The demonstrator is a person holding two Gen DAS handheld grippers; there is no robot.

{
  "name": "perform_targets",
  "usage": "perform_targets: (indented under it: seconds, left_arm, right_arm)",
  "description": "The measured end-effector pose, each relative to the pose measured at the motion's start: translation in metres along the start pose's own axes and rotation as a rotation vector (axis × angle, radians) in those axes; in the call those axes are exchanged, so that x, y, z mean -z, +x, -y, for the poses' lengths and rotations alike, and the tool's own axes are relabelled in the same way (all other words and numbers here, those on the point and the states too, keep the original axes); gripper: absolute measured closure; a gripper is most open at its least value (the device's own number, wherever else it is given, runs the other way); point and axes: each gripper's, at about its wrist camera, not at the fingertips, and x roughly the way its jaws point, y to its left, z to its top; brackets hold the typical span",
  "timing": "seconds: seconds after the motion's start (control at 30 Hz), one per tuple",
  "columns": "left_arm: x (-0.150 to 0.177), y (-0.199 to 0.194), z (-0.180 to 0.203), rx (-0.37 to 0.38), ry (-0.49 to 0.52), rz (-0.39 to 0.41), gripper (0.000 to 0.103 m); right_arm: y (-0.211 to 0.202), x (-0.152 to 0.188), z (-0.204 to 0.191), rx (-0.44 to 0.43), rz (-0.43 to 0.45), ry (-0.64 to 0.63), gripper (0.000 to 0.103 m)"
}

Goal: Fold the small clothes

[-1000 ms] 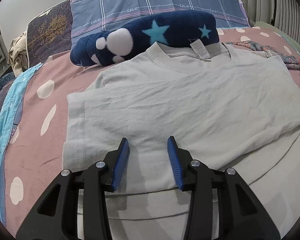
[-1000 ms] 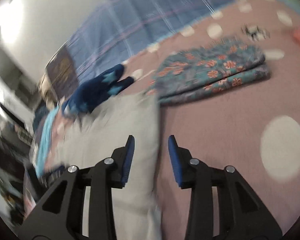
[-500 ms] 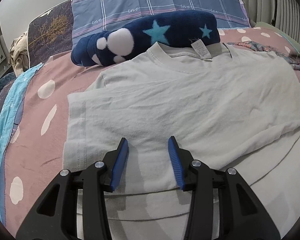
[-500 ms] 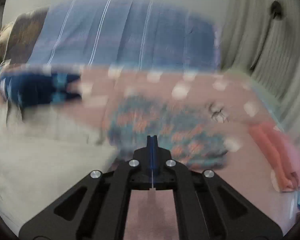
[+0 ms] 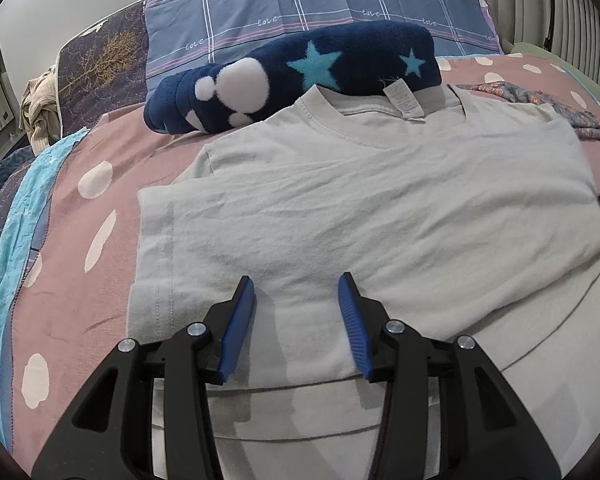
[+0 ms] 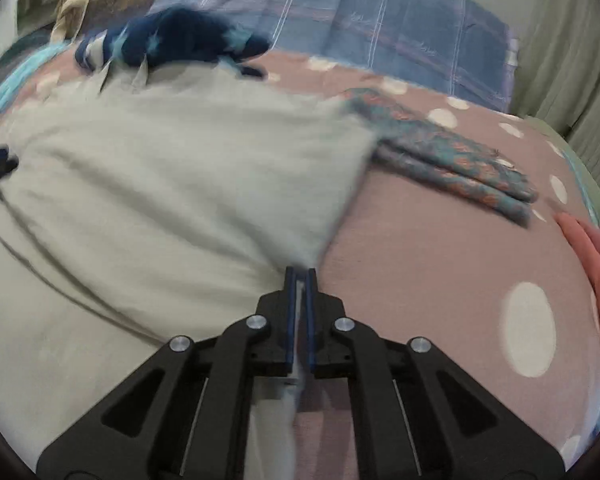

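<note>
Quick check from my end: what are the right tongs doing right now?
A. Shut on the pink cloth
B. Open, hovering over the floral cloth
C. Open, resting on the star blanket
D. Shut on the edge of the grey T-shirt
D: in the right wrist view the right tongs are closed with a strip of the grey T-shirt pinched between the blue pads, at its right edge.

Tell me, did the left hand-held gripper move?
No. The left hand-held gripper still hovers open over the same spot on the grey T-shirt, and the star blanket beyond sits almost where it did.
</note>
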Motion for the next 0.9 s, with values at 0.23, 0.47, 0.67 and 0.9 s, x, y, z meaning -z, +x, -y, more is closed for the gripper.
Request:
perform_targets:
  seconds: [0.23, 0.47, 0.67, 0.9]
  left_arm:
    - [0.000, -0.010, -0.010, 0.042, -0.057, -0.007, 0.052]
    - [0.033, -0.076, -0.007, 0.147, -0.041, 0.057, 0.049]
    - [0.068, -0.112, 0.003, 0.167, 0.002, 0.073, 0.041]
    - [0.092, -0.113, -0.008, 0.150, -0.036, 0.040, 0.039]
  right_arm:
    - [-0.059, 0.012, -0.009, -0.057, 0.085, 0.029, 0.099]
    - [-0.114, 0.039, -0.042, -0.074, 0.144, -0.033, 0.093]
    - [-0.144, 0.050, -0.067, -0.122, 0.183, -0.064, 0.087]
    - [-0.152, 0.051, -0.075, -0.137, 0.201, -0.072, 0.083]
